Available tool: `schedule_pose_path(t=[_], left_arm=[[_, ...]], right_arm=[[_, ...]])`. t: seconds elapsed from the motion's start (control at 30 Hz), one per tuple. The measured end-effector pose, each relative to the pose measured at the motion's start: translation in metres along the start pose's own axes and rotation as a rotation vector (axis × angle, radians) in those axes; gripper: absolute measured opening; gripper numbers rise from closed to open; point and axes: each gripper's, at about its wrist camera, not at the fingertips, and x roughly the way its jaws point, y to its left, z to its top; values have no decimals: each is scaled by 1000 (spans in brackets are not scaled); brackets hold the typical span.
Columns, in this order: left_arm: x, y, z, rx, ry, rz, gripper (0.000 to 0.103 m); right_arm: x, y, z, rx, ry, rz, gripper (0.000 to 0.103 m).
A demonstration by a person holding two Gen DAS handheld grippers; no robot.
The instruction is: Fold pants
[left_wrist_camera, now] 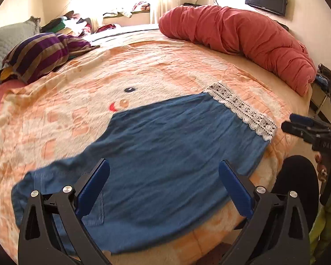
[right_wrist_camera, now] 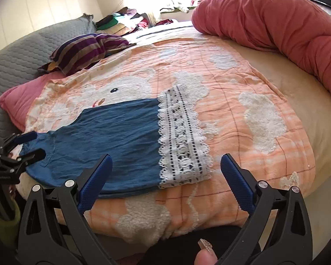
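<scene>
Both fingers are wide open and hold nothing: the left gripper (left_wrist_camera: pixel 164 190) hangs over the waist end of the pants (left_wrist_camera: pixel 156 152), the right gripper (right_wrist_camera: pixel 166 183) near the lace cuff (right_wrist_camera: pixel 183 141). Pants lie flat on the bed (right_wrist_camera: pixel 242 119), long axis left to right, cuff pointing right. Thin cloth may bunch if only one layer is pinched.

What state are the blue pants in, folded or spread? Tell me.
Folded once lengthwise, it seems: the blue pants lie flat on the blanket as one leg-width panel, with a single lace hem. No crosswise fold yet.
</scene>
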Motion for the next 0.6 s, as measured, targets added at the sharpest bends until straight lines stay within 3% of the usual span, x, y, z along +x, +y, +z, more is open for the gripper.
schedule_pose_path(t=[0.6], left_arm=[[109,-47,93,119,136,-145,98]], right_arm=[[32,-18,-5,105,62,38,93]])
